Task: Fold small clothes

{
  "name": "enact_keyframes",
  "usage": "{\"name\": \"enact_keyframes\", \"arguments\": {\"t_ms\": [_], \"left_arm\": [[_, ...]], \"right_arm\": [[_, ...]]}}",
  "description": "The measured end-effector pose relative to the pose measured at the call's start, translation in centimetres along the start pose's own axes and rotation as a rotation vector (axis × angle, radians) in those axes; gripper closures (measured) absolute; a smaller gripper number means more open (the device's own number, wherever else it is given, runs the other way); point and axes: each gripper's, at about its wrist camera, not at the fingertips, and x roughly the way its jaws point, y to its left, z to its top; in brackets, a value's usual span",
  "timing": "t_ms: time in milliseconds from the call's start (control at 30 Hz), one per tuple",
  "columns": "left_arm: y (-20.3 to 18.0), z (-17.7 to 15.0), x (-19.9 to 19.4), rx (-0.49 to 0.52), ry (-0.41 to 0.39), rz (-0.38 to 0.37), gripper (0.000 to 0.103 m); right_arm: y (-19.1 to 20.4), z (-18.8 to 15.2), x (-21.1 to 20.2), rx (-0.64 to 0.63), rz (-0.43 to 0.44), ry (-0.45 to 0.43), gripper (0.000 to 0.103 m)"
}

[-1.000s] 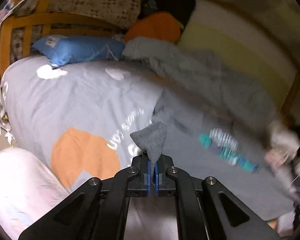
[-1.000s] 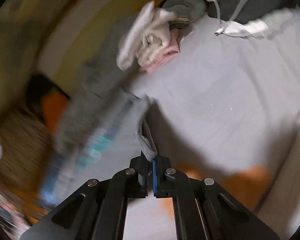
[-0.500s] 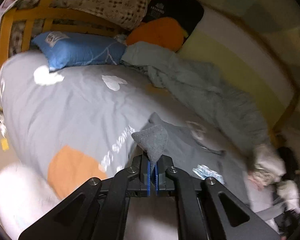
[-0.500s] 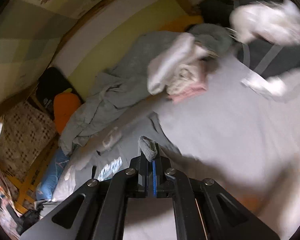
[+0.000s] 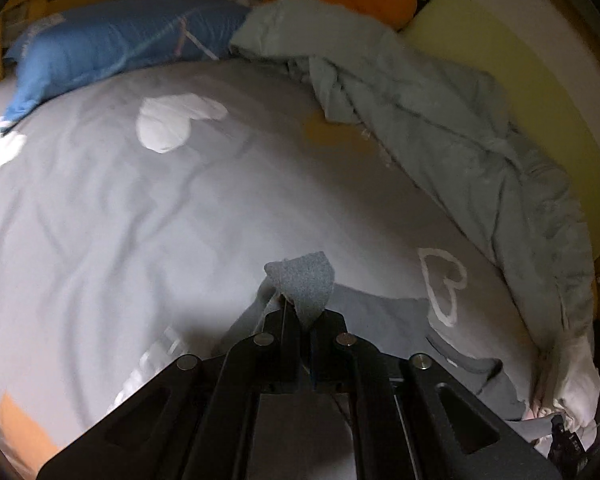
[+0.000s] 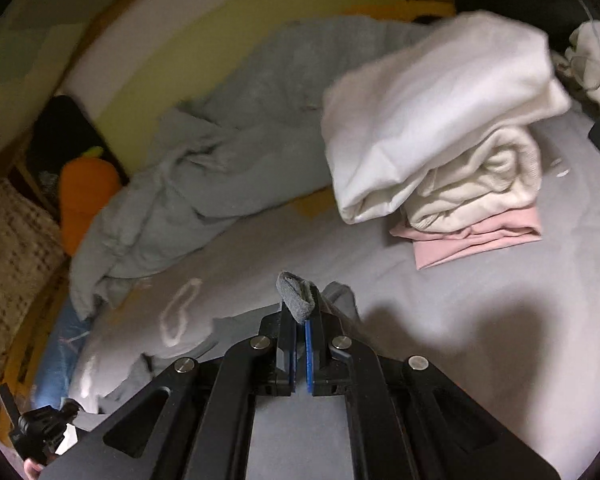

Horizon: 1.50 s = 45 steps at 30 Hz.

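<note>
Across a grey bed (image 5: 120,220), left claw (image 5: 306,320) and right claw (image 6: 300,316) each pinch a corner of a grey garment (image 5: 380,320), apparently spreading it flat for folding.

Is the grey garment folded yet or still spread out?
Spread out. The grey garment lies flat on the bed, with one corner pinched in the left gripper and another in the right gripper.

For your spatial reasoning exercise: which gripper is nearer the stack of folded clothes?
Right. The right gripper has the stack of folded clothes just ahead; from the left gripper, it sits at the far right edge.
</note>
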Motion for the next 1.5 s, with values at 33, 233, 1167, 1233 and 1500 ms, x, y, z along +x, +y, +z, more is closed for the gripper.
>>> {"name": "enact_keyframes", "arguments": {"t_ms": [33,233,1167,1233,1500], "left_arm": [[-0.2,0.3,0.8,0.004,0.007,0.007,0.1],[-2.0,1.0,4.8,0.043,0.01,0.094,0.1],[1.7,-8.0,0.5,0.563,0.028,0.413,0.011],[2.5,-7.9,-0.3,0.553,0.026,0.409,0.011],[-2.5,-3.8,-4.5,0.598,-0.132,0.156,0.013]], "right_arm": [[-0.4,0.6,1.9,0.006,-0.007,0.021,0.101],[-0.9,1.5,6.5,-0.01,-0.051,0.063,0.101],[5.0,-9.6,1.1,-0.698,-0.059,0.287,0.038],[3.2,-9.4,2.9,-0.67,-0.202,0.313,0.038],[1.3,-2.1,0.7,-0.529,-0.062,0.197,0.038]]}}
